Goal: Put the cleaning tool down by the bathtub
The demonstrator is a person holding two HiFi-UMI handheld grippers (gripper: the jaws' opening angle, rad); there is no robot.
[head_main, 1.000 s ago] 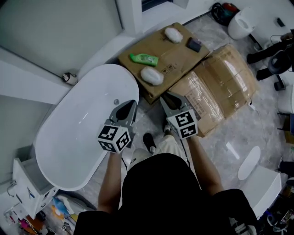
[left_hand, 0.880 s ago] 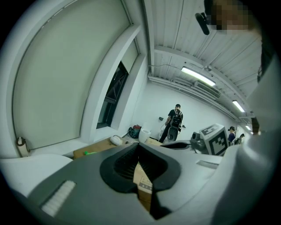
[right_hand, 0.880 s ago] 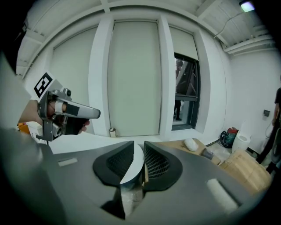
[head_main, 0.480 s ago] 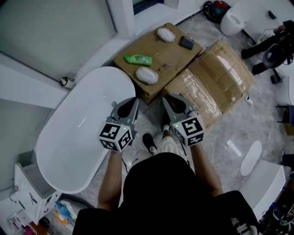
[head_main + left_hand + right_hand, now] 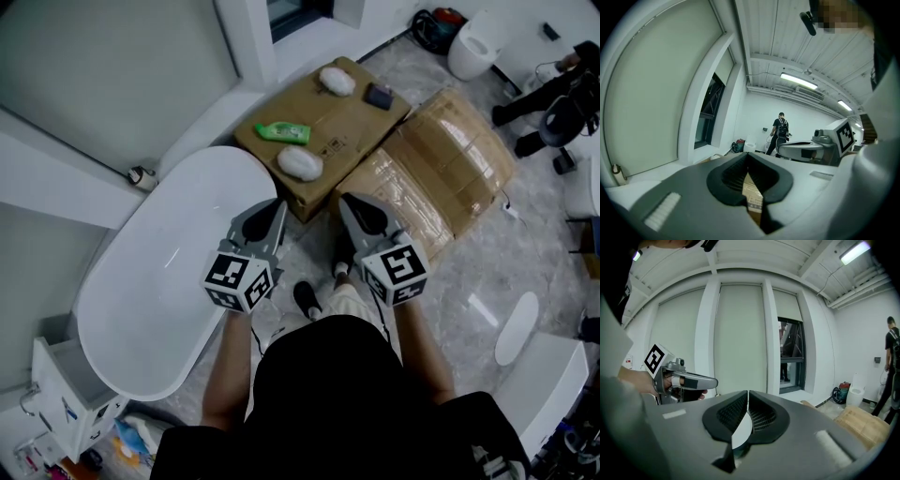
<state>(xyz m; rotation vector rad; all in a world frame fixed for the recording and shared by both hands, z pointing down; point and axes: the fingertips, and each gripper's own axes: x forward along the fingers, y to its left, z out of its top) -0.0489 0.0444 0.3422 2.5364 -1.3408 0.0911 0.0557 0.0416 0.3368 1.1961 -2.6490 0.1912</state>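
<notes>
The white bathtub (image 5: 141,291) lies at the left of the head view. Beyond it a flat cardboard box (image 5: 352,120) carries a green bottle (image 5: 281,131), two white fluffy pads (image 5: 300,162) (image 5: 337,81) and a small dark object (image 5: 379,96). My left gripper (image 5: 275,204) hovers over the tub's near end, shut and empty. My right gripper (image 5: 348,200) is beside it over the floor in front of the box, also shut and empty. The left gripper view shows its jaws (image 5: 747,155) closed; so are those in the right gripper view (image 5: 748,393).
A large wrapped cardboard box (image 5: 450,169) sits right of the flat one. A toilet (image 5: 473,42) stands at the far right, a white cabinet (image 5: 66,394) at the lower left. A person (image 5: 780,133) stands across the room. My shoe (image 5: 306,298) is on the marble floor.
Both grippers stay shut and side by side. The head view has drifted slightly, and the right gripper sits a little further right and lower.
</notes>
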